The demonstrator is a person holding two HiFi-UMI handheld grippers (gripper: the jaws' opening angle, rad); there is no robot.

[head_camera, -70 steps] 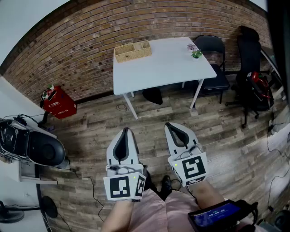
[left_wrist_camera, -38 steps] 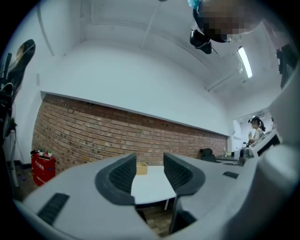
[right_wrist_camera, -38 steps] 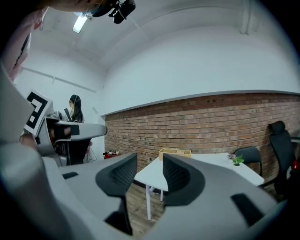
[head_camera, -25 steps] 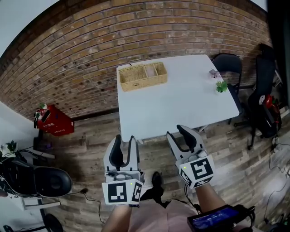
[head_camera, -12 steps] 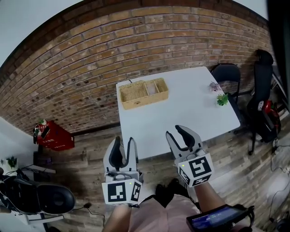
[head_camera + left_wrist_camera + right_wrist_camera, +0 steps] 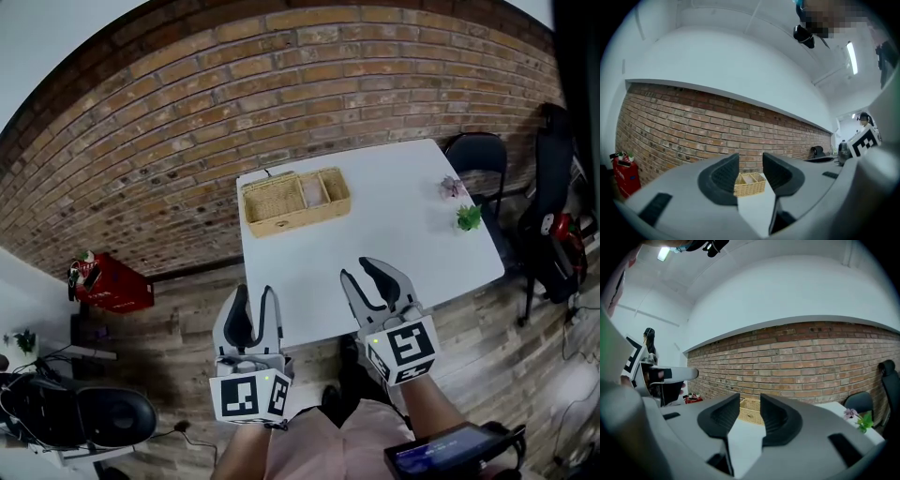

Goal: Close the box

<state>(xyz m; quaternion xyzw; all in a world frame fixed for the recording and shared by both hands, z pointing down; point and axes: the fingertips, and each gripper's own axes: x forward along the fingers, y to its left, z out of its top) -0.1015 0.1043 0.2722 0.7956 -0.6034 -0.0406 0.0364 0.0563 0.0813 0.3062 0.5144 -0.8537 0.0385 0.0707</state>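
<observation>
1. Head view: the wicker box (image 6: 295, 200) stands on the far left part of the white table (image 6: 403, 248), close to the brick wall (image 6: 187, 112), its top open and its inside split into compartments; a small green plant (image 6: 468, 217) sits near the table's right edge, well apart from the box; the left gripper (image 6: 253, 298) and right gripper (image 6: 372, 272) hover side by side over the table's near edge, both well short of the box.
2. Left gripper view: the left gripper (image 6: 750, 159) points level at the box (image 6: 749, 183), which shows far off through the gap; its fingers (image 6: 723, 176) stand apart with nothing between them, and they have just been closing a little.
3. Right gripper view: the right gripper (image 6: 750, 399) also has the box (image 6: 750, 411) far beyond its gap; its fingers (image 6: 774, 420) stand a narrow way apart, touching nothing, and have just been closing; the plant (image 6: 863, 421) shows at far right.
</observation>
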